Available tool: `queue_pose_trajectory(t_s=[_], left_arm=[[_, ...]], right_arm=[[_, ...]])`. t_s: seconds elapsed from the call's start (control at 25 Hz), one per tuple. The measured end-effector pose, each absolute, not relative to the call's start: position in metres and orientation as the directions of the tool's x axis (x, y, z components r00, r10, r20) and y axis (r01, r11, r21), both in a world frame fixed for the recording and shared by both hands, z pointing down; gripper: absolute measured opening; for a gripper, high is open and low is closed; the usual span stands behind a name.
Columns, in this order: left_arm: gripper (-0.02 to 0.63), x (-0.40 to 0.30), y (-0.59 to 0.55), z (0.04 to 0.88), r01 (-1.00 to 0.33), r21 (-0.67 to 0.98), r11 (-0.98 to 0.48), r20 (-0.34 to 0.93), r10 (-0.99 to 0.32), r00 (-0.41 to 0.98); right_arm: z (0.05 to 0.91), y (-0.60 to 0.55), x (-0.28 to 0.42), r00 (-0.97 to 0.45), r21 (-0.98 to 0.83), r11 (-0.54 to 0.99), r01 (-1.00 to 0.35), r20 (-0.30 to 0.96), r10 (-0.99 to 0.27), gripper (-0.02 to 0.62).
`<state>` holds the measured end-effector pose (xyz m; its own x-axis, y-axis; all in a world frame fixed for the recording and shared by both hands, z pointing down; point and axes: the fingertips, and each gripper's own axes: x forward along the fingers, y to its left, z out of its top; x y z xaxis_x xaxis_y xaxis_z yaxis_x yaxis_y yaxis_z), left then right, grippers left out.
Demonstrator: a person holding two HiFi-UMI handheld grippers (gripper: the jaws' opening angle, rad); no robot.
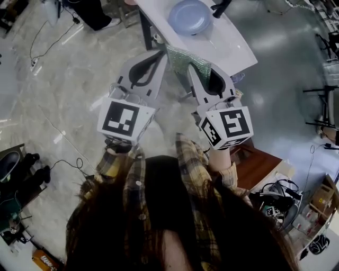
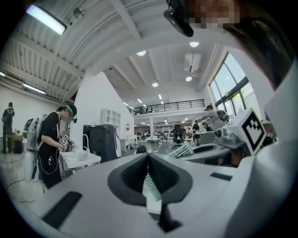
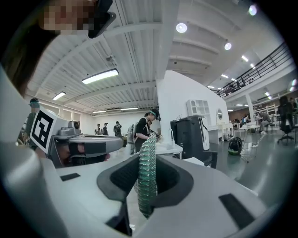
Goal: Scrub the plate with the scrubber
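Right gripper (image 3: 147,155) tight on the green scrubber (image 3: 145,186), left gripper (image 2: 148,155) closed.

Lab hall: mezzanine (image 2: 160,106), floor cables (image 1: 68,160)

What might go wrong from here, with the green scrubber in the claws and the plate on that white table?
1. The scrubber looks pinched by both the left claw and the right claw; hands drifting apart could tear it or pull it free.
2. The plate sits near the white table's edge; a bump from a claw could slide it off.
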<state>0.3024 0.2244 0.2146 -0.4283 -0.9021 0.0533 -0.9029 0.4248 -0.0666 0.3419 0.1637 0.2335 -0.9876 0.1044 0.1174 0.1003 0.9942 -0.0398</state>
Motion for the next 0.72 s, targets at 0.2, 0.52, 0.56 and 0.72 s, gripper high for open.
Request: queue_pose_trajectory(t_s=[0.2, 0.52, 0.56, 0.72], left_arm=[[0.015, 0.257, 0.242, 0.217, -0.923, -0.055, 0.381, 0.063, -0.921, -0.384], [0.014, 0.214, 0.270, 0.221, -0.930, 0.006, 0.367, 0.050, -0.929, -0.367], [0.014, 0.209, 0.273, 0.221, -0.928, 0.014, 0.372, 0.052, -0.927, -0.370], [0.015, 0.178, 0.283, 0.222, -0.917, 0.031, 0.397, 0.047, -0.917, -0.395]], right_arm=[[0.236, 0.172, 0.298, -0.992, -0.042, 0.999, 0.026, 0.119, 0.031, 0.094], [0.238, 0.188, 0.260, -0.986, -0.010, 1.000, -0.025, 0.165, -0.023, 0.094], [0.238, 0.189, 0.255, -0.985, -0.004, 1.000, -0.024, 0.174, -0.023, 0.094], [0.237, 0.188, 0.227, -0.982, 0.010, 1.000, -0.026, 0.186, -0.028, 0.094]])
